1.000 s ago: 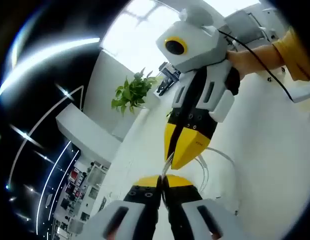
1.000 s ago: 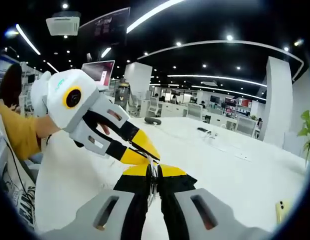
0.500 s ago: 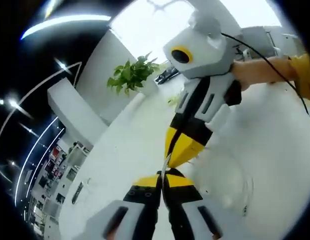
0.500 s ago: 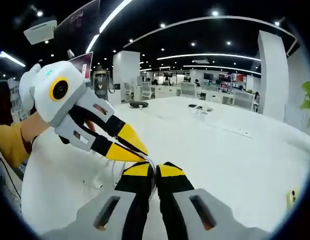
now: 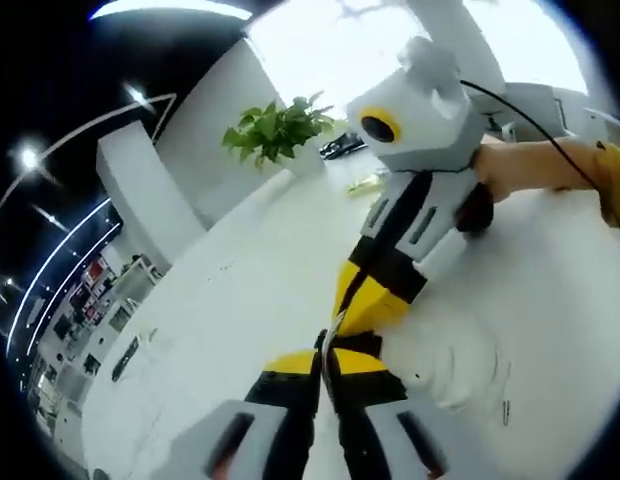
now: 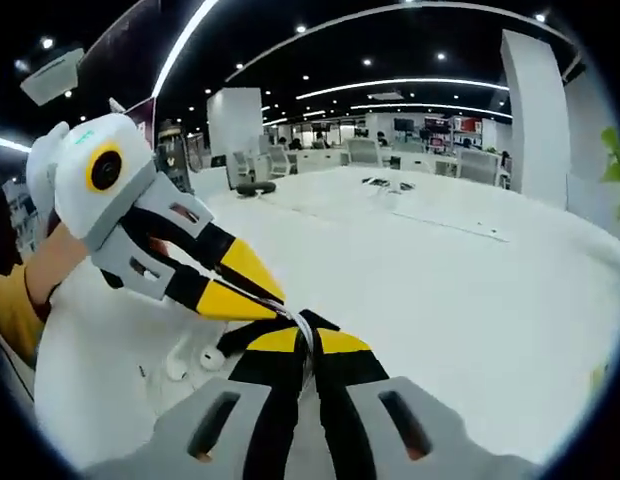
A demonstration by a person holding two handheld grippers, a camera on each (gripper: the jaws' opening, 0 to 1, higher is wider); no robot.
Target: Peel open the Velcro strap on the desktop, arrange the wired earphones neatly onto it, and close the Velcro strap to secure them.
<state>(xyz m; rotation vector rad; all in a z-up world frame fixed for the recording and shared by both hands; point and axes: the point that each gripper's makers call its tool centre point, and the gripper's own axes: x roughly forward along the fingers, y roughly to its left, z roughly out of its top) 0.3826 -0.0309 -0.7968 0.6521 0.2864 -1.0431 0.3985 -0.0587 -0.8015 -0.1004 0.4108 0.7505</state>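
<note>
In the left gripper view, the left hand-held gripper (image 5: 325,352) rises from the bottom with its yellow-tipped jaws pressed together on a thin white cord. Tip to tip with it, the right hand-held gripper (image 5: 338,318) reaches down from above, jaws also closed on the same cord. Just to the right of the meeting tips, loops of the white wired earphones (image 5: 460,365) lie on the white desk (image 5: 240,300). A person's hand (image 5: 510,170) grips the right tool's handle. Farther off, a green potted plant (image 5: 275,128) stands by a white wall.

In the right gripper view, the right hand-held gripper (image 6: 308,340) shuts its jaws on the pale cord, and the left hand-held gripper (image 6: 278,308) comes in from the left, closed on that cord at the same spot. Below the left tool, two white earbuds (image 6: 195,360) rest on the desk (image 6: 440,270). A black strip just beside the tips may be the strap; I cannot tell. Beyond, distant office chairs (image 6: 365,152) stand under ceiling light strips.
</note>
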